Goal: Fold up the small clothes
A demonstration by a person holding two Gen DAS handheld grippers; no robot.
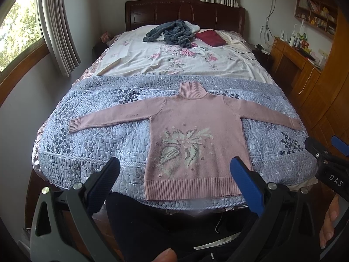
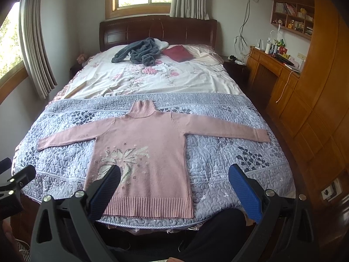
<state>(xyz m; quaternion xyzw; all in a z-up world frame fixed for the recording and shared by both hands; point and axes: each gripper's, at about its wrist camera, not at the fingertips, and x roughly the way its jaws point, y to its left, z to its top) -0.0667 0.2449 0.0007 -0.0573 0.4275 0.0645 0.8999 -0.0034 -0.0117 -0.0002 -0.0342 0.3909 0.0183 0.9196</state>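
I see a pink sweater [image 1: 194,139] lying flat on the blue quilt [image 1: 91,135] at the foot of the bed [image 2: 152,28], front side up, both sleeves stretched out to the sides, its ribbed hem close to the near edge of the bed. My left gripper [image 1: 174,183] is wide open and holds nothing, above the hem; my right gripper [image 2: 174,187] is also spread open and empty, above the lower right part of the sweater. On the far half of the bed, on the flowered sheet [image 1: 165,59], lie a grey garment [image 1: 170,32] in a heap and a dark red folded cloth [image 1: 210,37] beside it, well apart from the sweater. The quilt has free room on both sides of the sweater. A wall shelf [image 2: 292,17] on the right holds books and small things. On the right gripper, seen in the left view, I read "DAS".
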